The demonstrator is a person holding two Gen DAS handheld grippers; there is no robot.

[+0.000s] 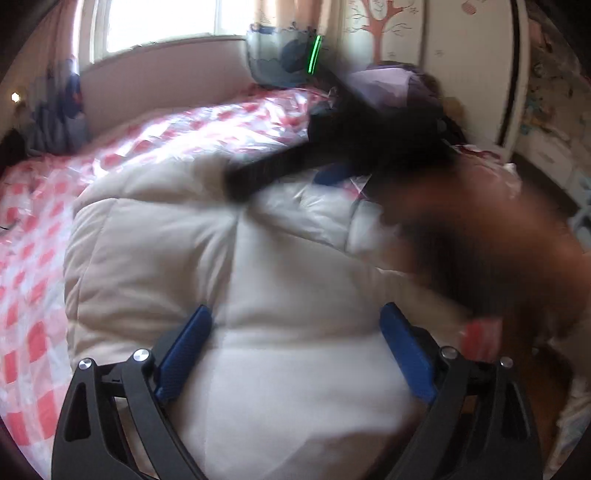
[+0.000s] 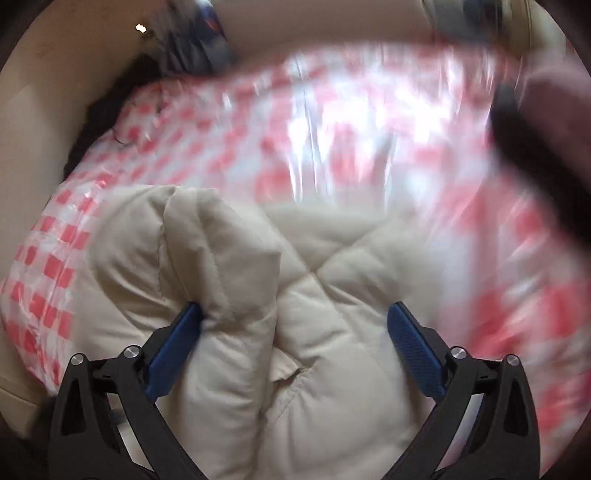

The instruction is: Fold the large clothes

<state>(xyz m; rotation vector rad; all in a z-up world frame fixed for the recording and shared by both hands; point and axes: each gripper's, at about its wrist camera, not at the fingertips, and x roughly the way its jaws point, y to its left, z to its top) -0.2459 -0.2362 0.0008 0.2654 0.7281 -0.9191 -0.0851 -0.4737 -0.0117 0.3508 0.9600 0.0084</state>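
A cream quilted puffer jacket (image 1: 229,258) lies bunched on the bed. My left gripper (image 1: 295,317) is open, its blue fingers (image 1: 184,354) wide apart just over the jacket's near part. In the left wrist view my right gripper (image 1: 332,170) is a dark motion-blurred shape over the jacket's far side, with the person's arm (image 1: 491,236) behind it. In the right wrist view the jacket (image 2: 314,314) fills the lower middle. My right gripper (image 2: 295,314) is open, and its left finger (image 2: 177,347) touches a raised fold of the jacket.
The bed carries a red-and-white checked cover under shiny plastic (image 1: 33,236). A window (image 1: 162,22) and a low wall lie behind it. A blue patterned cushion (image 1: 280,59) and a lilac bundle (image 1: 388,85) sit at the far end. A white wardrobe (image 1: 461,55) stands at the right.
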